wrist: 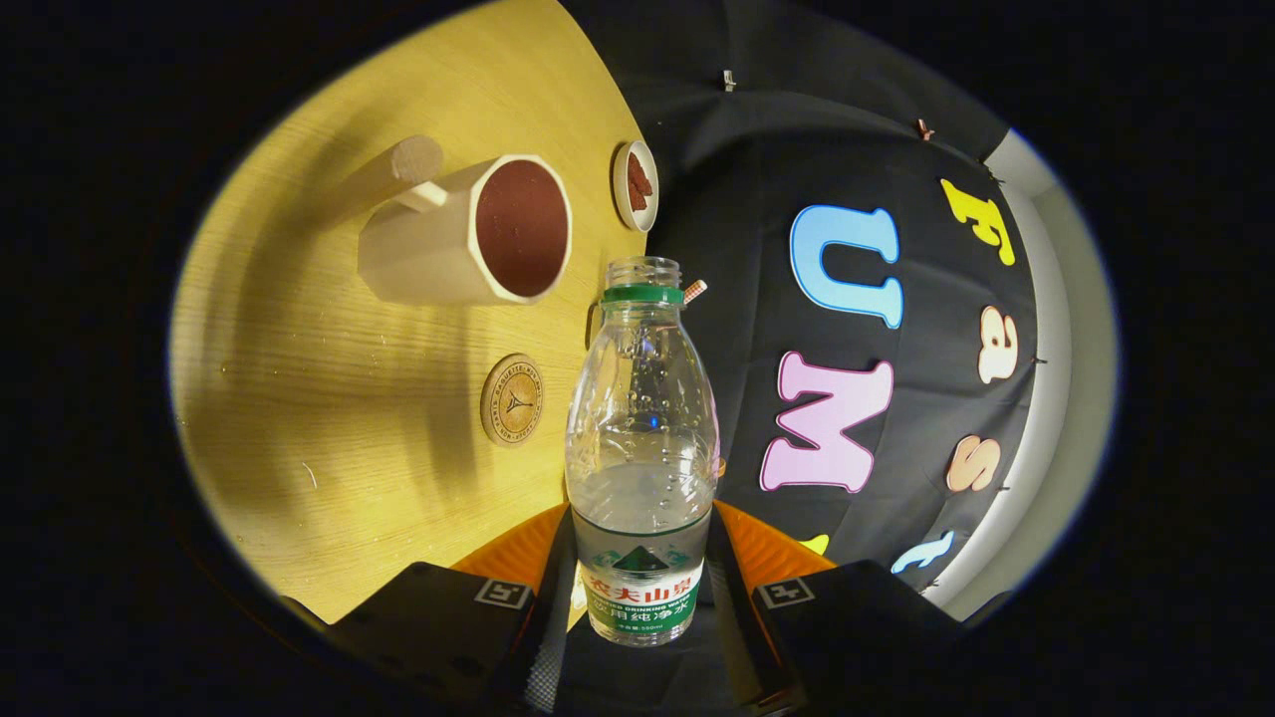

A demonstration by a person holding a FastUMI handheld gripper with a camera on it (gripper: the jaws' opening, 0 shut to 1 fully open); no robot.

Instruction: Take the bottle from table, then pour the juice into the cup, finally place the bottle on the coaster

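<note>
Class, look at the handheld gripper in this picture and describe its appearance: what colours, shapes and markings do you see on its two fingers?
The gripper has two blocky black fingers with flat tops. Each top carries a small white square tag with a black pattern, placed near the inner corner. Behind them the inner jaw faces are bright orange with fine ribbing. Dark strips with a dotted texture run along the inner edges.

Bottle (642,448) between claw (642,588) fingers; coaster (512,399) beside bottle on table (319,418); cup (468,231) beyond coaster.

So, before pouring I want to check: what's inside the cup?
The cup has a reddish-brown inside, with no object visible in it. Whether that is liquid or lining, I cannot tell. The gripper holds the bottle.
</note>
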